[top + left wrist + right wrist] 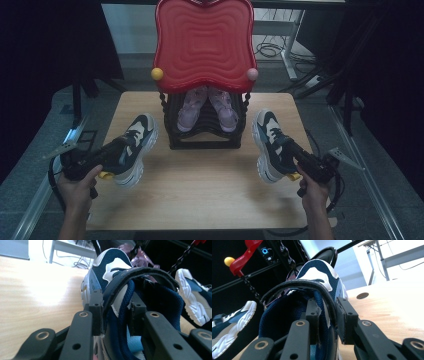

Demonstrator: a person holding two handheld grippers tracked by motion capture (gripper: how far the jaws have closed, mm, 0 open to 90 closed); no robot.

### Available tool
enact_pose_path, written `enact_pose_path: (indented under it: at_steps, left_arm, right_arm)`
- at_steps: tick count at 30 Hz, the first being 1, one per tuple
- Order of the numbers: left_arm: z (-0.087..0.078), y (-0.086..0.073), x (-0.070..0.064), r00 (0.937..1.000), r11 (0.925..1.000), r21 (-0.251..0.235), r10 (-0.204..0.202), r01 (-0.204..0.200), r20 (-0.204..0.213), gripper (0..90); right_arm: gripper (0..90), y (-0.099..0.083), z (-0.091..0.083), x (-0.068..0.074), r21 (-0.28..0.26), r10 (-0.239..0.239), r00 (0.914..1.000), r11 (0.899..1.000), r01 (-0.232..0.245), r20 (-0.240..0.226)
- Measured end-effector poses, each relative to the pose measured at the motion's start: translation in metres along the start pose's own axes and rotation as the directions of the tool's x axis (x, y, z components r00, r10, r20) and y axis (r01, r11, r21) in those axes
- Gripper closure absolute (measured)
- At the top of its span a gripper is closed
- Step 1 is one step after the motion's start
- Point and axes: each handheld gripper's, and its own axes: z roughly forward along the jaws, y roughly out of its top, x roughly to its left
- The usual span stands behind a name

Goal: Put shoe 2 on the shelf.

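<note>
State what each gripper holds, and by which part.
The left gripper clamps the left sneaker by its heel collar. The right gripper clamps the right sneaker the same way.

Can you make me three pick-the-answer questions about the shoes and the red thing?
1. Where are the pink shoes?
A. inside the black rack
B. on the floor
C. in a hand

2. What colour is the rack's lid?
A. green
B. red
C. white

3. What is the left tool doing?
A. lying open
B. pinching a blue sneaker
C. holding a cup

Answers: 1 A, they sit between the rack's walls. 2 B, it stands open and red. 3 B, its jaws clamp the sneaker's collar; the right tool grips the other sneaker.
</note>
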Motion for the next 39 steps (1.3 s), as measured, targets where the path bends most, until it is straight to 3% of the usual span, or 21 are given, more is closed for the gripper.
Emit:
enact_pose_path:
  at_steps: [12,16,30,39]
  left_arm:
    - [0.001,0.027,-0.004,0.9998,0.9989,-0.044,0.013,-0.014,-0.015,70.4]
    - [0.004,0.036,-0.004,0.9996,0.998,-0.062,0.015,-0.016,-0.025,70.3]
    - [0.004,0.073,-0.011,0.9988,0.9891,-0.142,0.035,-0.039,-0.033,70.3]
    - [0.002,0.09,-0.01,0.9998,0.9825,-0.186,0.009,-0.012,-0.016,70.2]
  right_arm:
    - [73.8,0.022,0.008,0.007,-0.05,-0.012,0.9999,0.999,0.012,0.006]
    - [73.8,0.033,0.012,0.011,-0.075,0.003,0.9999,0.997,-0.004,-0.015]
    - [73.7,0.064,0.028,0.016,-0.124,-0.005,0.9999,0.992,0.003,-0.013]
    - [73.7,0.078,0.031,0.018,-0.147,0.004,0.9996,0.989,-0.008,-0.027]
